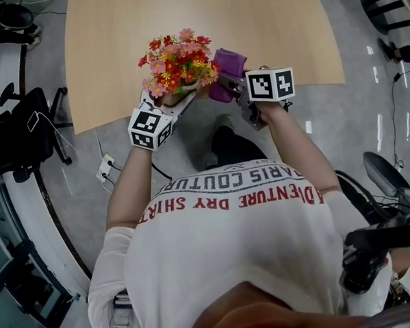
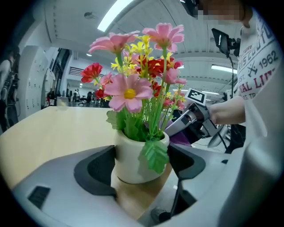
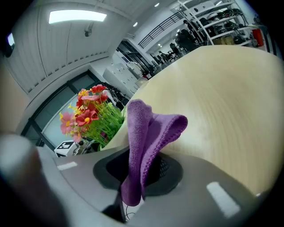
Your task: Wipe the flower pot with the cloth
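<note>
Head view, looking down past the person's white printed shirt (image 1: 244,254): I log both hand-held grippers up at the near, curved edge of the pale wooden table (image 1: 116,34). The left gripper (image 1: 176,94) comes in from the lower left and the right gripper (image 1: 227,89) from the right. The two sit close together.

Left gripper view: the jaws are closed around the small cream-white round flower pot (image 2: 133,162), with one dark pad against each side of it. The pot's base is over the table's edge. I cannot tell whether it rests there or is lifted. A bunch of pink, red and yellow flowers (image 2: 129,91) with green leaves fills the pot. One leaf hangs over the rim in front of the right-hand pad.

Right gripper view: the jaws are clamped on the purple woven cloth (image 3: 144,142). It is folded and stands up out of the grip as a loop. The cloth is just beside the pot's wall, on the side facing the right gripper. I cannot confirm contact between the cloth and the pot.
</note>
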